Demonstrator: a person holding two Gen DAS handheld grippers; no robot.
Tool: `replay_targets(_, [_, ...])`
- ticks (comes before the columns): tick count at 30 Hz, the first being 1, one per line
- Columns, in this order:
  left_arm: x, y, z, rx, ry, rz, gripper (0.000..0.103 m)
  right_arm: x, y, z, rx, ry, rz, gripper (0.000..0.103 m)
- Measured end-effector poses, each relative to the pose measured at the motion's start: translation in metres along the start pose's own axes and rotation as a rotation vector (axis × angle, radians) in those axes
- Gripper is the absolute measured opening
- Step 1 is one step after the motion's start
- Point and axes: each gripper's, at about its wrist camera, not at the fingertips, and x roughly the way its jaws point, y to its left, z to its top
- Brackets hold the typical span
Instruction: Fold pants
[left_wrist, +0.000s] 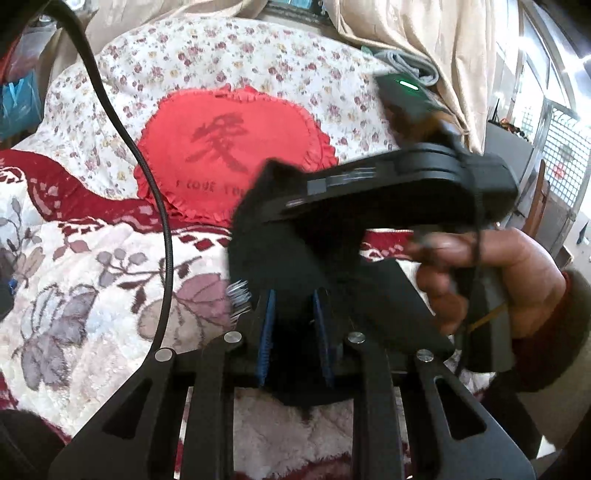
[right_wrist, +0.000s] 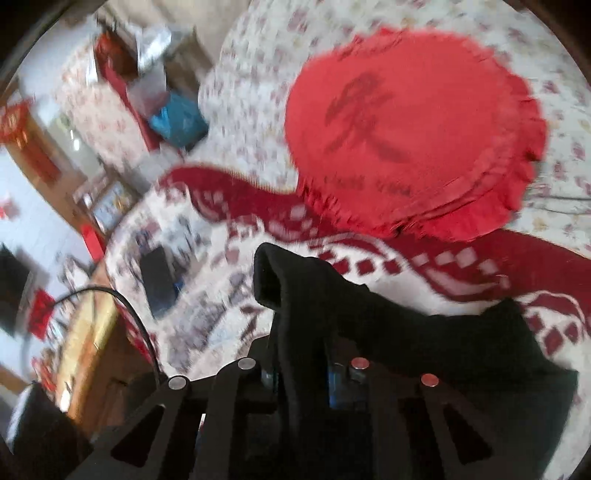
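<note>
The black pants (left_wrist: 280, 254) hang bunched between both grippers above the bed. My left gripper (left_wrist: 293, 314) is shut on a fold of the pants, which fills the space between its blue pads (left_wrist: 267, 325). The other hand-held gripper (left_wrist: 399, 188) crosses the left wrist view just beyond, gripped by a hand (left_wrist: 491, 280). In the right wrist view my right gripper (right_wrist: 301, 347) is shut on the pants (right_wrist: 406, 339), which rise in a hump ahead of the fingers and drape off to the right. This view is motion-blurred.
A red heart-shaped cushion (left_wrist: 229, 147) lies on a floral pillow (left_wrist: 184, 59) at the head of the bed. A red and white flowered blanket (left_wrist: 92, 295) covers the bed. A black cable (left_wrist: 122, 122) loops on the left. Curtains (left_wrist: 424, 44) hang behind.
</note>
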Motion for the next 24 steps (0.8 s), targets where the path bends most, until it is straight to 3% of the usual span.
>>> replay_targets(4, [-0.006,-0.001,0.007,-0.005,-0.021,-0.021,0.020,-0.050,-0.031,-0.012,0.078,-0.095,-0.006,0.016])
replay_targets(8, [0.004,-0.009,0.010,0.029,-0.005,-0.006,0.020,-0.081,-0.066,-0.030,0.159,-0.129,-0.059,0.015])
replay_targets(16, [0.047,-0.043,0.008,0.150,0.091,-0.018,0.020,-0.080,-0.144,-0.075,0.323,-0.057,-0.247,0.018])
replay_targets(19, [0.066,-0.053,0.008,0.178,0.137,-0.030,0.020,-0.094,-0.155,-0.084,0.369,-0.094,-0.313,0.026])
replay_targets(24, [0.091,-0.062,0.010,0.191,0.187,-0.046,0.020,-0.137,-0.139,-0.088,0.322,-0.193,-0.258,0.027])
